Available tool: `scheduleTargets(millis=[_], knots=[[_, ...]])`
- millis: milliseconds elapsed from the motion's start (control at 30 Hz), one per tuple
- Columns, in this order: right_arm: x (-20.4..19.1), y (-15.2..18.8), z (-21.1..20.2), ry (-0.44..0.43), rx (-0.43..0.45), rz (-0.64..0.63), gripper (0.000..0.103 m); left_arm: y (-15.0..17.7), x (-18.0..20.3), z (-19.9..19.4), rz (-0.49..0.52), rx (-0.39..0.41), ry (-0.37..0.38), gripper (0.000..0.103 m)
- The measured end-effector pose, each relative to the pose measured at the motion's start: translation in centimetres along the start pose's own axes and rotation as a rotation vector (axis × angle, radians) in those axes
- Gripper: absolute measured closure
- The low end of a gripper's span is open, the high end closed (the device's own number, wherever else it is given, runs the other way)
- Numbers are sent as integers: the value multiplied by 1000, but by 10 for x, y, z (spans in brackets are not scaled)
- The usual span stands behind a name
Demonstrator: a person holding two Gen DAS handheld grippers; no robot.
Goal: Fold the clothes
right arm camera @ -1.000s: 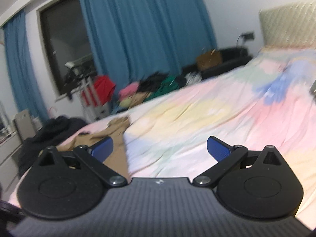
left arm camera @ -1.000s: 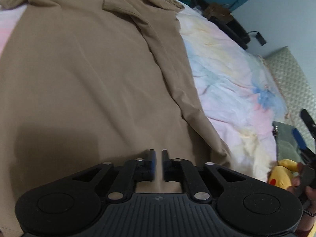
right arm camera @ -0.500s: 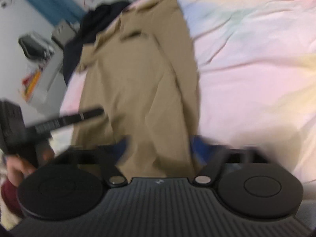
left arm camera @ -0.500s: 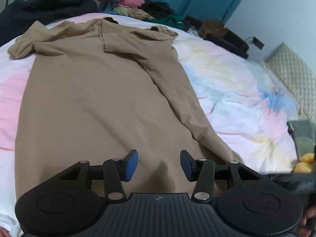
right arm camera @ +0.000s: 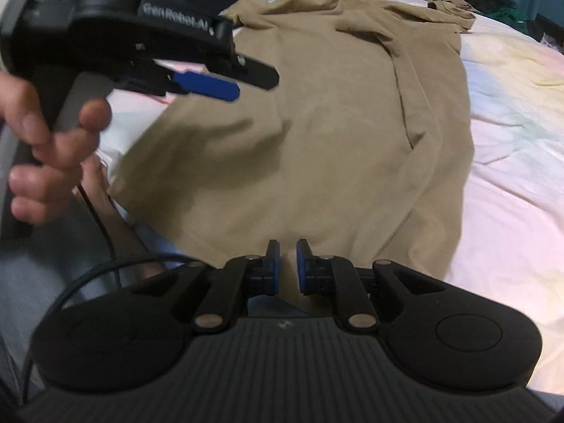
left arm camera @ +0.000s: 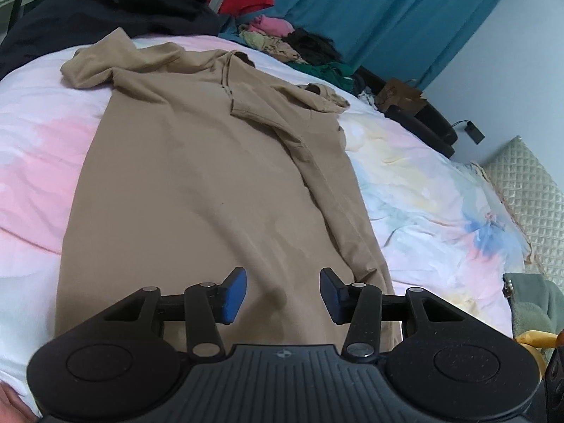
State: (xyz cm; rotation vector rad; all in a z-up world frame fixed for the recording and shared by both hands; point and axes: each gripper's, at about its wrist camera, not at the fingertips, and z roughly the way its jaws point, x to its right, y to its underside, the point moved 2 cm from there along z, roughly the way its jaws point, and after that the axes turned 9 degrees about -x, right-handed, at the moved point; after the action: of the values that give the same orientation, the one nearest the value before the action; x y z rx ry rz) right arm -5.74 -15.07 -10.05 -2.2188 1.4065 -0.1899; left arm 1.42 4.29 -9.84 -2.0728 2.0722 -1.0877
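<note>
A tan long-sleeved shirt [left arm camera: 211, 183] lies flat on the bed, hem towards me, its right sleeve folded down along the right side. My left gripper [left arm camera: 282, 294] is open and empty, raised above the hem. My right gripper [right arm camera: 287, 268] hangs over the near hem of the shirt [right arm camera: 317, 148] with its jaws nearly shut, a narrow gap between the blue pads; whether cloth is pinched I cannot tell. The left gripper also shows in the right wrist view [right arm camera: 211, 86], held in a hand above the shirt's left edge.
The bed has a pastel tie-dye sheet [left arm camera: 433, 190]. A dark garment pile [left arm camera: 116, 10] and mixed clothes [left arm camera: 282, 38] lie at the far end by blue curtains. A quilted headboard [left arm camera: 532, 183] and a green item with a yellow toy [left arm camera: 532, 320] are at the right.
My left gripper opened, let go of the hem and rose. My right gripper swung down from facing the room to the shirt's near hem and closed from wide open to almost shut.
</note>
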Motion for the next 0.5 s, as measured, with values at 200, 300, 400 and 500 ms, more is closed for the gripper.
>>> scheduleTargets(millis=[200, 300, 400, 500], knots=[[33, -4, -40, -32, 110, 95, 85, 7, 11, 14, 30, -61, 68, 55], [63, -4, -72, -15, 205, 179, 33, 17, 26, 24, 59, -76, 86, 56], [104, 2, -94, 73, 318, 350, 5, 29, 44, 34, 88, -97, 117, 56], [141, 10, -111, 137, 425, 525, 6, 42, 65, 48, 111, -145, 185, 56]])
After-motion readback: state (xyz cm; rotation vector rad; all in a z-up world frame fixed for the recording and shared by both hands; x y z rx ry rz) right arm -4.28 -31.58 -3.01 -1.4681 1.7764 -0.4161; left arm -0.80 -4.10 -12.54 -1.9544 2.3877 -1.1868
